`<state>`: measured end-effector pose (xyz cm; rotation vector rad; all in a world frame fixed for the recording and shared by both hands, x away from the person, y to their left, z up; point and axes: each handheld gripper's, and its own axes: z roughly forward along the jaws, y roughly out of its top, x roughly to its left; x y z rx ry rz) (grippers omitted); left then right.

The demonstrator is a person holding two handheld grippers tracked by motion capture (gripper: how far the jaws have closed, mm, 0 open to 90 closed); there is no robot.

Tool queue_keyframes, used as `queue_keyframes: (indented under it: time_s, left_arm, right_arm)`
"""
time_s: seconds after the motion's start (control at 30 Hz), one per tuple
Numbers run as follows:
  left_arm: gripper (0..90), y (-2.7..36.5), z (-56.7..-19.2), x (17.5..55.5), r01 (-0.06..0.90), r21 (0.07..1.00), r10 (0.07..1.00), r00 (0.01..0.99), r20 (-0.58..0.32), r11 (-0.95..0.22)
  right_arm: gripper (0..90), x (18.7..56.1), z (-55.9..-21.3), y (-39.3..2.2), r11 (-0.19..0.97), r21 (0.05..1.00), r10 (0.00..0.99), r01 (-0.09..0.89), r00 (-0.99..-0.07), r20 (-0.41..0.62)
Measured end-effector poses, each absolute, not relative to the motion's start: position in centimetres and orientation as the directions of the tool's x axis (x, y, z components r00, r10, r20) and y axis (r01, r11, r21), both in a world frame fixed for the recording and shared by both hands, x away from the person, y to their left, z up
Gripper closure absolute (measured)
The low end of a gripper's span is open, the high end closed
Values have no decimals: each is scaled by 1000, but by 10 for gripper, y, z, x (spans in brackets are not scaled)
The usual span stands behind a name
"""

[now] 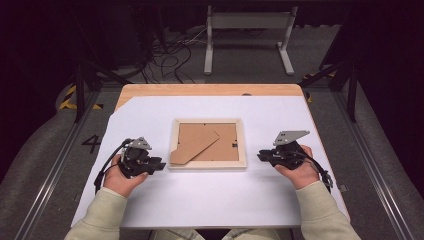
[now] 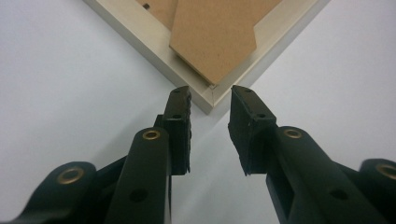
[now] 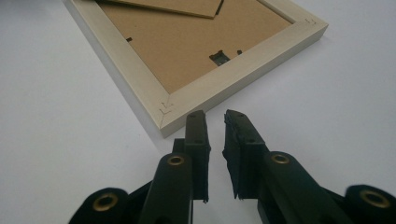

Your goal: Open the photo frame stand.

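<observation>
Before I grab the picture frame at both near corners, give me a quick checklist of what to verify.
1. Picture frame lies flat, back side up, on the white board: ok.
2. Left tool lined up with a frame corner, jaws apart, nothing gripped: ok.
3. Right tool close to its frame corner, slightly to one side of it: not ok.
4. Right tool's jaws parted wide enough for the frame edge: cannot tell.
5. Cardboard stand lies folded on the frame's backing, away from the right tool's corner: ok.
</observation>
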<state>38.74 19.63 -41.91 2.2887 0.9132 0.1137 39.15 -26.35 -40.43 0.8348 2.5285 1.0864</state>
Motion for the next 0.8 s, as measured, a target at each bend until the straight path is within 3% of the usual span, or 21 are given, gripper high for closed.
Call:
queue_keyframes:
  time_s: [0.47, 0.8]
  left_arm:
    - [741, 178, -433, 398, 614, 523, 646, 749, -150, -591]
    - [818, 171, -428, 398, 594, 546, 645, 754, -123, -591]
  right_arm:
    - [788, 391, -406, -266, 553, 720, 614, 419, -790, -11]
    - [787, 389, -407, -269, 550, 718, 622, 427, -783, -11]
